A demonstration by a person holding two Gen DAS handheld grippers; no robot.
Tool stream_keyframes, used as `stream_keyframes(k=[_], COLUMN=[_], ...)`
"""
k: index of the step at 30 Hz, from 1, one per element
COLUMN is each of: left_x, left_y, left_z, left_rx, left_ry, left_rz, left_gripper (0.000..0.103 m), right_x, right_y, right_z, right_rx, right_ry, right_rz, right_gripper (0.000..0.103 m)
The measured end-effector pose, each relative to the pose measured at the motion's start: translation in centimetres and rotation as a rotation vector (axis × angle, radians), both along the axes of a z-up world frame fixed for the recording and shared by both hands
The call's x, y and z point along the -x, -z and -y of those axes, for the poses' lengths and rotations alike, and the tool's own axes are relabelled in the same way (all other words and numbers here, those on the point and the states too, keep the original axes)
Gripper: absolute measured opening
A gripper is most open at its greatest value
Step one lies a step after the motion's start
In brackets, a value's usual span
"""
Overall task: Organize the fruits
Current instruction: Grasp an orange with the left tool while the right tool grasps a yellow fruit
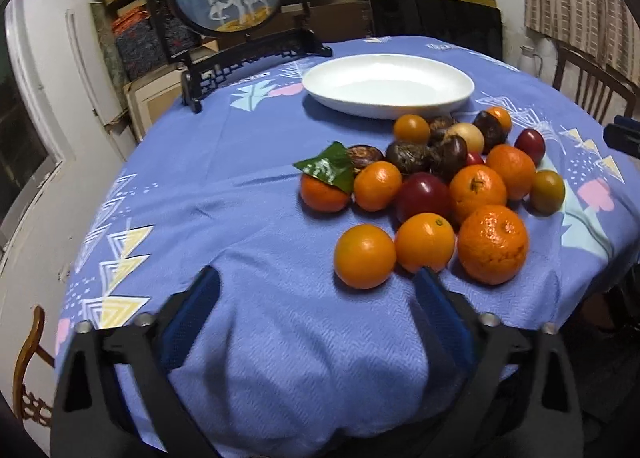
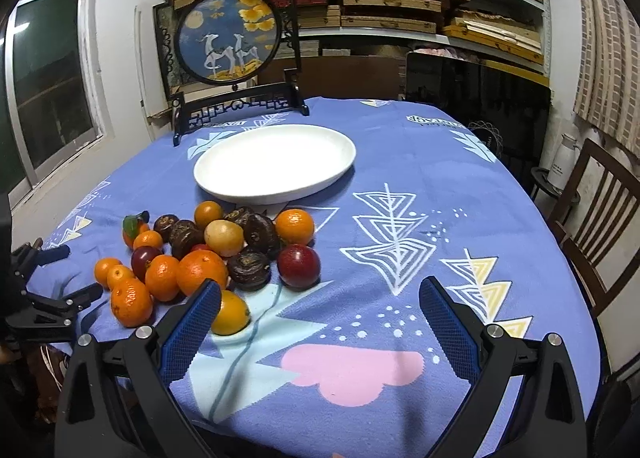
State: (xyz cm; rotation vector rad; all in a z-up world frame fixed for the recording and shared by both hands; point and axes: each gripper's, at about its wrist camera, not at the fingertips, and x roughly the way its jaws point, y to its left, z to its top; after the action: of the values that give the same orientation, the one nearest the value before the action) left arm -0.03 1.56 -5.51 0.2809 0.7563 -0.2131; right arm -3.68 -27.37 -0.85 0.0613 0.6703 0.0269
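Left wrist view: we see our left gripper (image 1: 318, 288) with jaws spread over bare blue patterned tablecloth (image 1: 240, 217), pinching nothing.
Fruits: heap of glossy oranges, dark red plums and brown wrinkled fruits (image 1: 436, 181) at two o'clock, just beside empty white oval plate (image 1: 388, 83).
Right gripper (image 2: 320, 300): jaws spread; one blue finger (image 2: 200, 310) hides part of a yellow-orange fruit (image 2: 232, 316).

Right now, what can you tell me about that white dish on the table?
The white dish is a shallow oval platter, smooth and glossy like glazed ceramic, with a low raised rim. It is empty and lies flat on the blue patterned tablecloth, just beyond the pile of fruit and in front of the dark-framed round picture stand. No fruit visibly lies in it, and neither gripper is near it.
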Motion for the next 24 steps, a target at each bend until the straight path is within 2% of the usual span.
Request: stream_keyframes(k=[1,2,5,9,13,18,22,24], left_x=[-0.2,-0.6,-1.1,-1.8,-2.0,-1.9,-0.8,-0.3], left_y=[0.2,0.4,1.0,1.5,1.9,1.8,0.7,0.1], left_z=[0.1,0.0,0.0,-0.7,-0.1,-0.4,-1.0,-1.2], left_rx=[0.005,0.019,0.040,0.121,0.148,0.170,0.177,0.185], left_ry=[0.012,0.033,0.072,0.113,0.161,0.153,0.144,0.135], left_rz=[-0.015,-0.034,-0.032,-0.040,-0.033,-0.030,0.000,0.014], left_gripper=[0.069,0.063,0.059,0.054,0.035,0.036,0.036,0.036], right_x=[0.0,0.0,-0.2,-0.3,-0.7,-0.8,-0.9,-1.2], right_y=[0.0,0.1,0.2,0.4,0.9,1.2,1.7,2.2], right_z=[0.1,0.2,0.1,0.1,0.1,-0.6,-1.2,-1.6], right_rx=[-0.002,-0.003,0.001,0.003,-0.013,0.004,-0.008,-0.034], right_ry=[0.003,0.005,0.001,-0.002,-0.015,-0.048,-0.099,-0.153], right_rz=[-0.002,-0.005,-0.010,-0.016,-0.041,-0.050,-0.066,-0.094], right_gripper=[0.099,0.099,0.099,0.099,0.099,0.099,0.099,0.094])
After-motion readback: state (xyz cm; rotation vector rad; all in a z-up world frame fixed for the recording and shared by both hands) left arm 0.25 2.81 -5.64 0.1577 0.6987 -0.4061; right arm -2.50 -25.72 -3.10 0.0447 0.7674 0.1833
